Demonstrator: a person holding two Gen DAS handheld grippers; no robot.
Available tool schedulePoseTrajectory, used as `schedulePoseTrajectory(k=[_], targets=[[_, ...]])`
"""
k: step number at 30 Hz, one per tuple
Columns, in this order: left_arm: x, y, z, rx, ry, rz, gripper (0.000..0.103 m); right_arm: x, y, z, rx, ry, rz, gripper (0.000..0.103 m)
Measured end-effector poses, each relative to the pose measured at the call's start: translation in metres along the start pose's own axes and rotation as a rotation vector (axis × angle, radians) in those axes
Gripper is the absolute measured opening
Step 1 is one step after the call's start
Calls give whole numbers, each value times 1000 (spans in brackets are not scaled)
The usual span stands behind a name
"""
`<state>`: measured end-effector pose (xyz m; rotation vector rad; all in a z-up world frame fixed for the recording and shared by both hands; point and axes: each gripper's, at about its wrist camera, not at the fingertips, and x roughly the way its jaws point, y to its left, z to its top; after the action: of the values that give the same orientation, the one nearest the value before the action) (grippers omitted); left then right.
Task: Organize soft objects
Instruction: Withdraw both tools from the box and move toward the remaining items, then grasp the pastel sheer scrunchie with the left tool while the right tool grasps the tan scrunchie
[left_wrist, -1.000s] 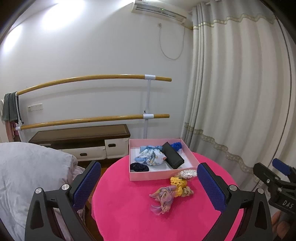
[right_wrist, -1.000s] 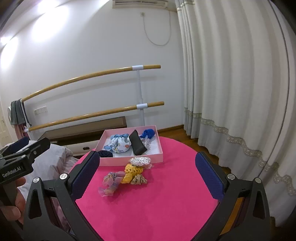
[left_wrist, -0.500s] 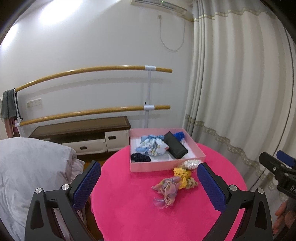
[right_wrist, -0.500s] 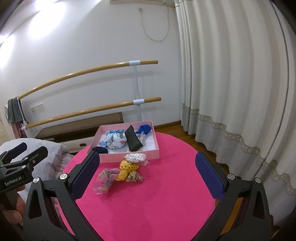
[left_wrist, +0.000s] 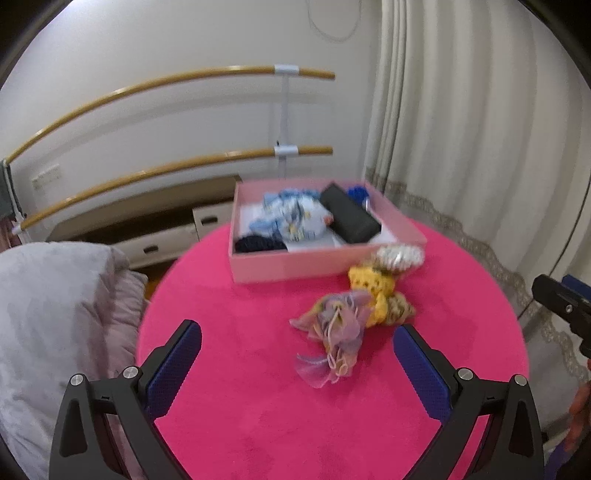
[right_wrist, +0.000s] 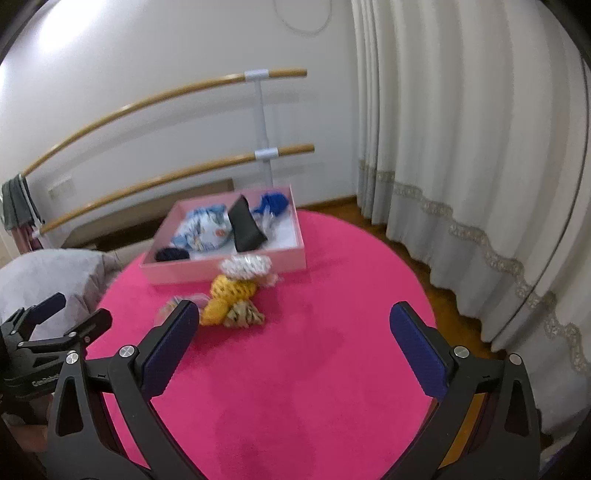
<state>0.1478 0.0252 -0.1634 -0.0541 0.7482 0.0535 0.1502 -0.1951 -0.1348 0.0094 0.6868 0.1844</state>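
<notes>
A pink box (left_wrist: 295, 266) (right_wrist: 221, 268) stands at the far side of a round pink table (left_wrist: 258, 424) (right_wrist: 314, 369). It holds a light blue cloth (left_wrist: 291, 218), a black case (left_wrist: 349, 218), a dark scrunchie (left_wrist: 258, 243) and a blue item (right_wrist: 271, 203). Loose in front of it lie a white scrunchie (left_wrist: 400, 254), a yellow scrunchie (left_wrist: 371, 282) (right_wrist: 231, 290), a tan one (right_wrist: 245, 314) and a pastel gauze scrunchie (left_wrist: 334, 332). My left gripper (left_wrist: 297, 360) is open and empty above the table, the gauze scrunchie between its fingers. My right gripper (right_wrist: 291, 345) is open and empty.
A grey padded seat (left_wrist: 55, 314) stands left of the table. Two wooden ballet bars (left_wrist: 166, 170) and a low cabinet (left_wrist: 155, 221) run along the back wall. A cream curtain (right_wrist: 461, 147) hangs at the right. The right gripper shows at the left wrist view's right edge (left_wrist: 565, 306).
Both grippers have moved forward and tilted down toward the table. The loose scrunchies and the box look larger and nearer. Both grippers stay open.
</notes>
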Motion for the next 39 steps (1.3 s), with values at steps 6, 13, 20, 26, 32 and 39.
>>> schedulePoseTrajectory(k=[6,13,20,26,32,39], targets=[[56,-8,-2,32,85,-18,103,35,-3,-7,0,69,5,103],[116,-8,-5,44,160,-5,103,73,2,-11,-15,140,25,103],[156,-1,-2,12,181,0,103,108,9,-17,-20,206,43,103],[165,10,1,-19,180,-2,103,130,20,-20,-35,247,69,103],[172,8,6,-1,178,7,103,152,32,-20,-53,272,82,103],[175,11,11,3,171,9,94,170,38,-20,-64,293,97,99]])
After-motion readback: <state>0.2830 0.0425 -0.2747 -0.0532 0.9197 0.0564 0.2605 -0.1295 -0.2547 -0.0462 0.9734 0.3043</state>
